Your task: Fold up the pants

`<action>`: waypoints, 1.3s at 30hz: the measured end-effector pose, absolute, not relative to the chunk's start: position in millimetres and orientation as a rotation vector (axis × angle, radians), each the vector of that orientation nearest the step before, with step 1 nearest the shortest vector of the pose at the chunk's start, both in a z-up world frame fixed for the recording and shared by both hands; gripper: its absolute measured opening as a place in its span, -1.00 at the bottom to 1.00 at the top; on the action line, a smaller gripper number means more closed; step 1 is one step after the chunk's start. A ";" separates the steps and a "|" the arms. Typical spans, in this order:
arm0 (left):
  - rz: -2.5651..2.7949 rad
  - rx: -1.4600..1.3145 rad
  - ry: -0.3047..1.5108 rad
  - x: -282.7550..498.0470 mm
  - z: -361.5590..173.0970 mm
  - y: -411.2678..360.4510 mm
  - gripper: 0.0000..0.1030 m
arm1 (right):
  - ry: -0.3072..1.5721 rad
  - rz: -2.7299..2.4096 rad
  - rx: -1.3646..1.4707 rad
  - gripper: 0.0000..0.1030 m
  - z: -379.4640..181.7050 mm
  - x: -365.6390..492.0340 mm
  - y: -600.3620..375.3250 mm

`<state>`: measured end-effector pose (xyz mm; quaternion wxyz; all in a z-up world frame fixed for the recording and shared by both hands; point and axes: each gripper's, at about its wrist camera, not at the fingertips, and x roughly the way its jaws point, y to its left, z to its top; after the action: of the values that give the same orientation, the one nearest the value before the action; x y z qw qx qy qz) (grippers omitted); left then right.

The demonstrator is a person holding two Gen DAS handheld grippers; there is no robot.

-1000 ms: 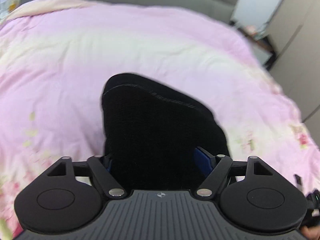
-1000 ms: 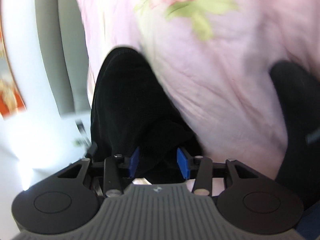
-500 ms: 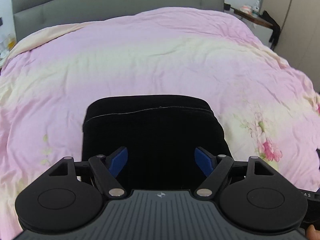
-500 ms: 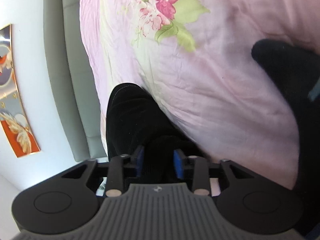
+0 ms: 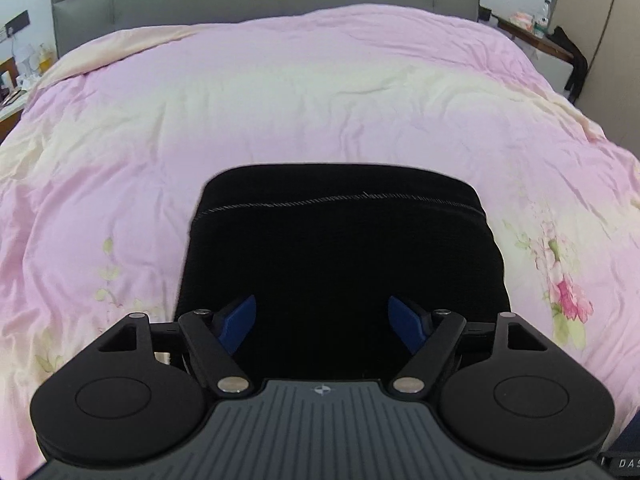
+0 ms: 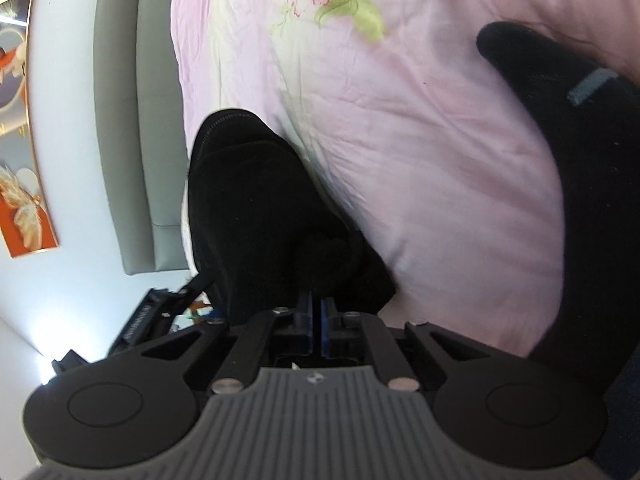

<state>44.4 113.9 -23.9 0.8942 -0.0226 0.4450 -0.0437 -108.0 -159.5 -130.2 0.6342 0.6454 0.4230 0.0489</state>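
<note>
The black pants (image 5: 340, 248) lie as a folded block on the pink bedspread (image 5: 280, 100), a stitched hem line across their far end. My left gripper (image 5: 322, 322) is open, its blue pads wide apart just above the near end of the pants, holding nothing. In the right wrist view my right gripper (image 6: 316, 316) is shut, pads nearly together, pinching the near edge of the black pants (image 6: 256, 208). Another part of the black fabric (image 6: 580, 160), with a grey tab, fills the right side.
A grey padded headboard (image 5: 260, 4) runs along the far side of the bed. A nightstand with small items (image 5: 532, 28) stands at the far right, another (image 5: 16, 80) at the far left. A framed orange picture (image 6: 20, 140) hangs on the wall.
My left gripper has opened and drawn back; the pants now lie square in front of it. My right gripper's pads have closed from apart to nearly together on the pants' edge.
</note>
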 end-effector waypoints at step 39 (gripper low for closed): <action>-0.369 -0.474 1.149 77.0 -105.5 210.6 1.00 | 1.041 0.455 0.357 0.54 -67.0 89.3 -151.0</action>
<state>77.0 210.6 -105.5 0.7972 -0.2205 0.5351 -0.1716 89.3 -151.0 -67.0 0.8278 0.1682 0.4904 0.2145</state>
